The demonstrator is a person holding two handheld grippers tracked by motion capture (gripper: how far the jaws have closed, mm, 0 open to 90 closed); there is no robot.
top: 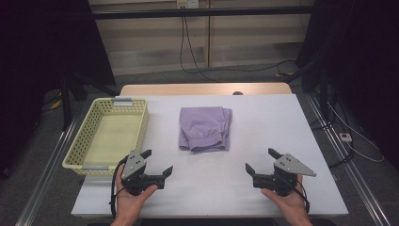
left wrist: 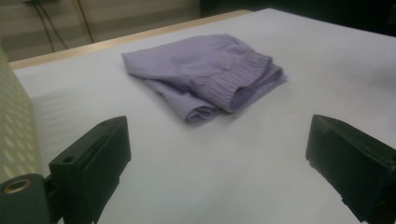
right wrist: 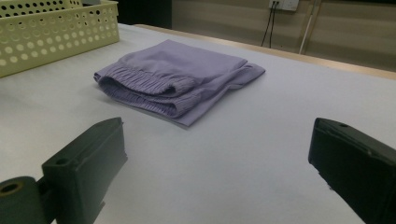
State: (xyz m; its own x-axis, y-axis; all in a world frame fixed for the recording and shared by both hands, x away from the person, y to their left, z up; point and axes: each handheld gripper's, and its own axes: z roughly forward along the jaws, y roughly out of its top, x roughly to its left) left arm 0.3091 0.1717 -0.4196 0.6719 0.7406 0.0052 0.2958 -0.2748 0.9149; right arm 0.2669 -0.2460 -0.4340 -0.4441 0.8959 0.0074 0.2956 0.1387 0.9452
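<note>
Both grippers, left [top: 156,162] and right [top: 260,161], wait released at lower frame, aimed at the central folded shorts [top: 205,128], ready to grasp.

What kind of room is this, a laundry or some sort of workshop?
Most likely a lab or test room rather than a laundry: a plain white table on a metal frame, loose cables trailing over the floor, and a person's hands holding the left gripper and right gripper.

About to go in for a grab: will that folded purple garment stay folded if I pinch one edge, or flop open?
The purple garment looks like thin, soft cloth in loose layers, so it will probably droop and unfold from a one-edge pinch. Its gathered waistband seems thicker, likely a firmer hold. It probably slides on the smooth table.
</note>
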